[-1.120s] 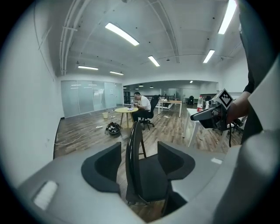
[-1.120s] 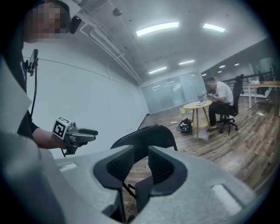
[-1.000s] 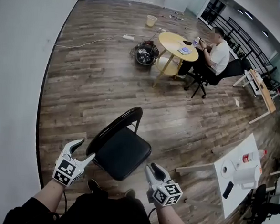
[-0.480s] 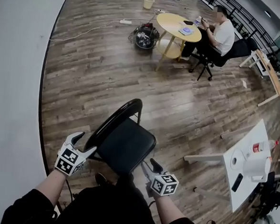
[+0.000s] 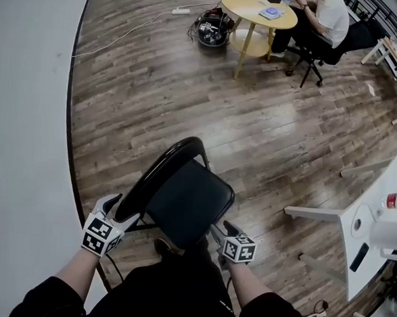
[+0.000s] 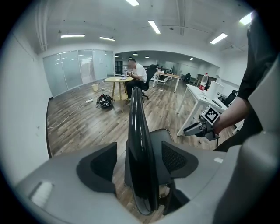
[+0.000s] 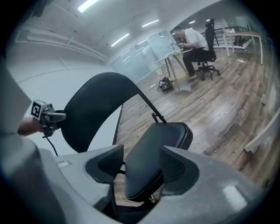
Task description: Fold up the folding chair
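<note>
Folding chair (image 5: pixel 185 201), black and opened out, is standing on the wood floor (image 5: pixel 155 104) right at our feet, near the pale wall (image 5: pixel 26 108), as we are leaning over it with a tool in each hand. Our left tool (image 5: pixel 125 208) is hovering at the curved backrest (image 6: pixel 140 153). Its jaws have just been opening and are standing wide, with the backrest's thin edge between the pads and a gap showing on either side. Our right tool (image 5: pixel 220 229) is hovering at the front of the padded seat (image 7: pixel 151 162). Its jaws too have just been opening, and the seat's rim is lying between them, apparently not yet pinched. We are judging the chair to be stiff and fairly weighty in its metal frame. Its smooth covering could be slipping under the pads, and the cushion is likely giving a little. We are thinking the best holds are the backrest's edge, to steady the frame, and the seat's front rim, to swing it up on its pivots while keeping clear of the hinges.
</note>
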Demonstrator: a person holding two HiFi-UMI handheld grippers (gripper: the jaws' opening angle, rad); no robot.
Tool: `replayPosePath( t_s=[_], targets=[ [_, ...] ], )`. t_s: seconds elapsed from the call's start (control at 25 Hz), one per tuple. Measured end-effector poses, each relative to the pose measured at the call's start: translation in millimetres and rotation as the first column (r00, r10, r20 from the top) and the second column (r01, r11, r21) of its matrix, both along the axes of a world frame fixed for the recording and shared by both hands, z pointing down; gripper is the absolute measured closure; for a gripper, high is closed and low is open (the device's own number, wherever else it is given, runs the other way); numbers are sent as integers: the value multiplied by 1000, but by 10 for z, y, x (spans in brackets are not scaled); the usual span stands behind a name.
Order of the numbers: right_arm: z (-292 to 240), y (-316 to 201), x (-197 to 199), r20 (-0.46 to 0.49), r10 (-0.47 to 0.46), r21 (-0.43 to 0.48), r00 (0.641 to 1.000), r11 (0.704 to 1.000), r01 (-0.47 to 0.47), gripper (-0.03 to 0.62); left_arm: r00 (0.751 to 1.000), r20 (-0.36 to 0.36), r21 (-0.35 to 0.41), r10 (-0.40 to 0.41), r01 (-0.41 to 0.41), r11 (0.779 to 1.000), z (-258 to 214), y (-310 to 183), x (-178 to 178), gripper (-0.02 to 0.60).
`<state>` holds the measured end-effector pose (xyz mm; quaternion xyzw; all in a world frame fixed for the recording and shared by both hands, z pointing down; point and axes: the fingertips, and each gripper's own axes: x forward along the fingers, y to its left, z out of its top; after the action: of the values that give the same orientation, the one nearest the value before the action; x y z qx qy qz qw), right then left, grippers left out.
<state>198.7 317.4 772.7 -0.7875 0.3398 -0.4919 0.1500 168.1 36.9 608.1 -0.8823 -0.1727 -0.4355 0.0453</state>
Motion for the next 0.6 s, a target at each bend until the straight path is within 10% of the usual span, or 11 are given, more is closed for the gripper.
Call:
replayPosePath(
  t_s=[0.6],
  targets=[
    [1309,126,-71,354,243,16,903,964,-265,258,995,96,89,30,-39,995,104,-16,112,261]
  ],
)
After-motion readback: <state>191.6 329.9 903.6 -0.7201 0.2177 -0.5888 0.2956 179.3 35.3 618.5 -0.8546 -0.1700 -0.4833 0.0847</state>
